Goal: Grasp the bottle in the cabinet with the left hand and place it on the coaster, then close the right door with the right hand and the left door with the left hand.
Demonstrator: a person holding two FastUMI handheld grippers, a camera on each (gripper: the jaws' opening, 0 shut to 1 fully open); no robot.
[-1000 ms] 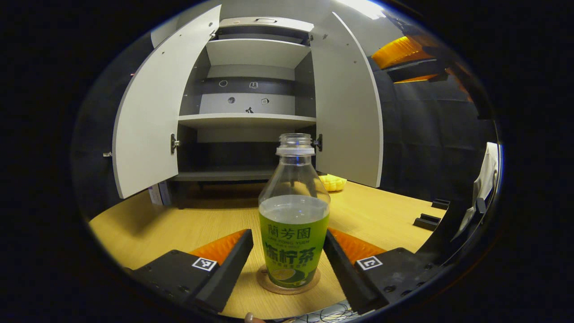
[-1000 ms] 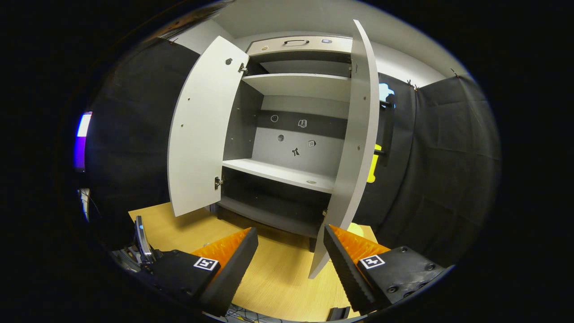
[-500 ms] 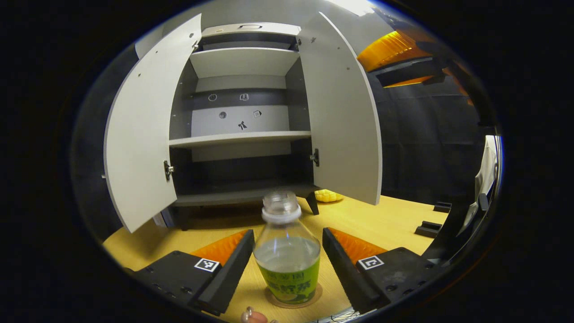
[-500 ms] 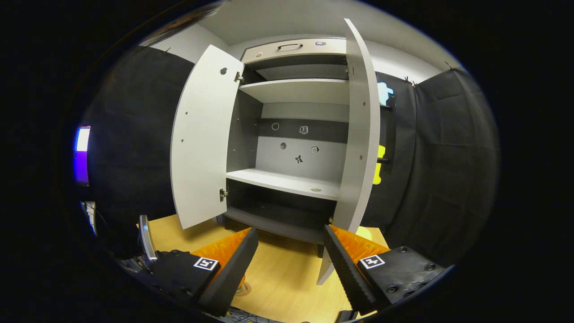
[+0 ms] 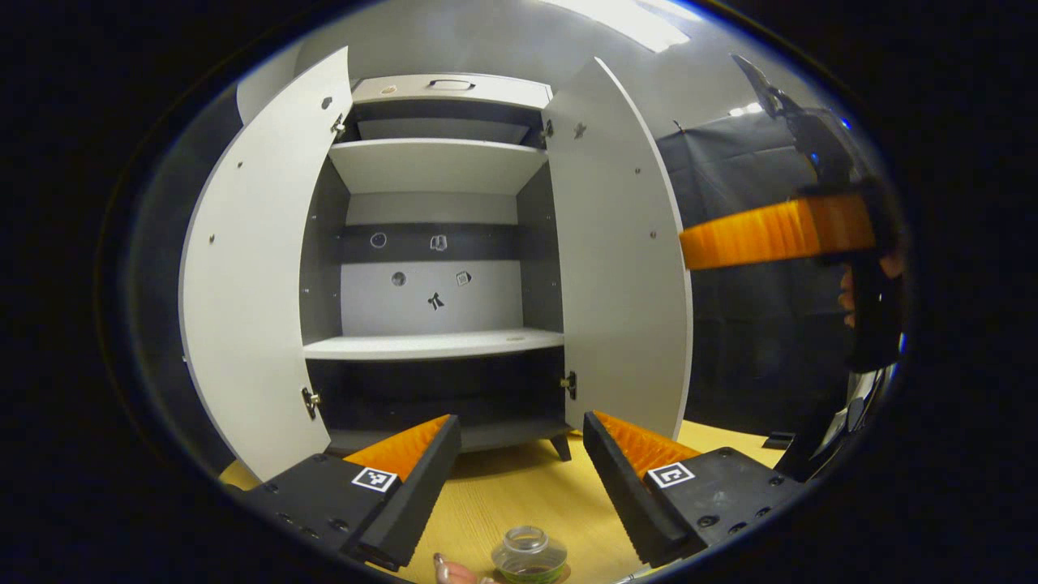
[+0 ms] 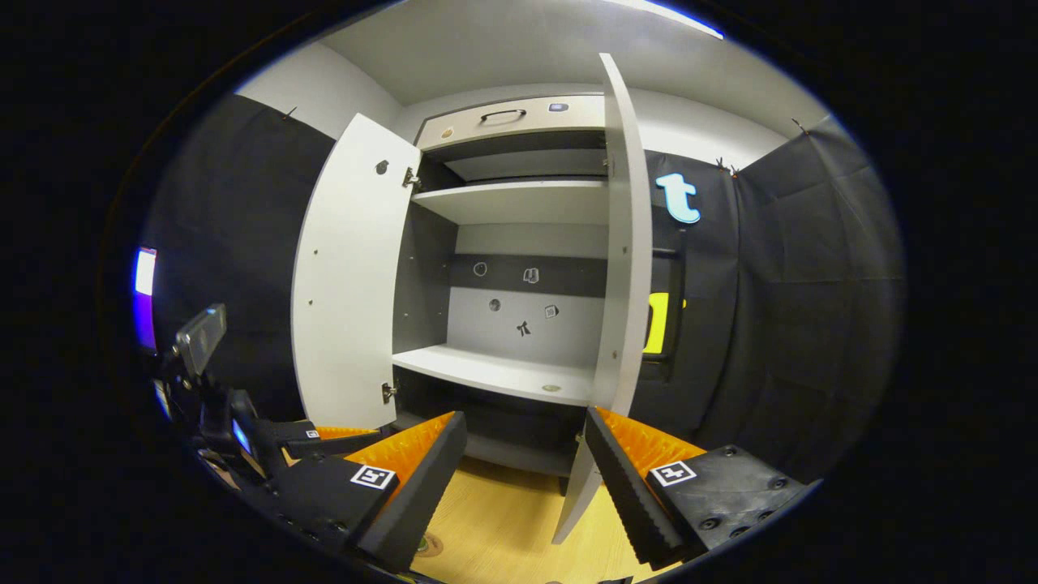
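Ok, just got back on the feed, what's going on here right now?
A person works a gripper in each hand at an open cabinet. The bottle stands on the table below the left gripper, which is open and holds nothing. The right door and left door are both wide open. The right gripper, open, is near the right door's edge, not yet touching it.

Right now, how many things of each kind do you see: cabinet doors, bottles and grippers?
Cabinet doors: 2, both open: left door, right door.
Bottles: 1, the bottle, standing on the table.
Grippers: 2, both open and empty: left gripper, right gripper.
Total: 5
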